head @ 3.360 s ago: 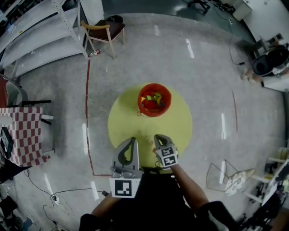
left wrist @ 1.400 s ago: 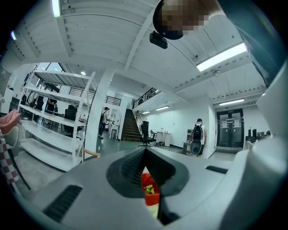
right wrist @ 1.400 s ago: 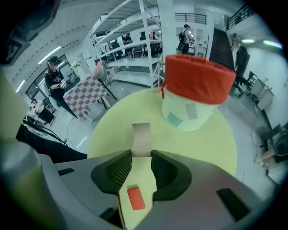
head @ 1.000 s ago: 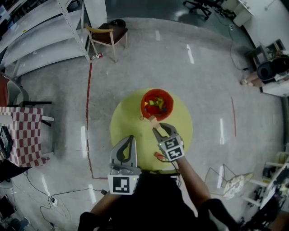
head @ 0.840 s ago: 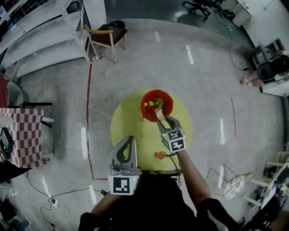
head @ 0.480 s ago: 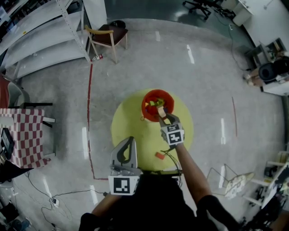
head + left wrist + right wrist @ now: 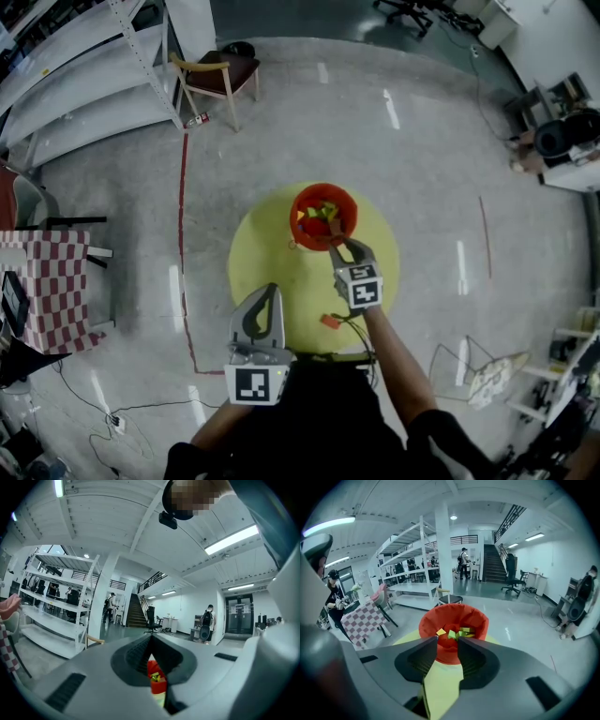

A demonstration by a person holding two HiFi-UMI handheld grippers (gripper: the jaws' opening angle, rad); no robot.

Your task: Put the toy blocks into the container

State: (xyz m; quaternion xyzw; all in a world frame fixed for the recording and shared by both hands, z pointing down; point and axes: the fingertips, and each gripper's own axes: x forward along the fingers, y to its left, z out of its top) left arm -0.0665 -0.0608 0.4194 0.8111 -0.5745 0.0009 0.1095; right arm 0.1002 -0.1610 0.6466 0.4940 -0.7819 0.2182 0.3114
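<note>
A red bucket (image 7: 322, 216) with several coloured blocks (image 7: 322, 212) in it stands at the far side of a round yellow mat (image 7: 272, 258). My right gripper (image 7: 342, 246) hovers at the bucket's near rim. In the right gripper view its jaws (image 7: 447, 641) stand open with nothing between them; the bucket (image 7: 436, 620) and its blocks (image 7: 454, 633) lie just ahead. One small orange block (image 7: 328, 321) lies on the mat near my body. My left gripper (image 7: 273, 292) rests low at the mat's near edge, shut and empty; the bucket (image 7: 154, 672) shows through its hollow (image 7: 151, 644).
A red tape line (image 7: 182, 234) runs along the floor left of the mat. A wooden chair (image 7: 217, 66) and metal shelving (image 7: 84, 66) stand at the back left, a checkered table (image 7: 52, 281) at the left, a wire rack (image 7: 473, 366) at the right.
My right gripper carried a tan block from the mat's near side up to the bucket; the block is no longer between its jaws. The left gripper has stayed put.
</note>
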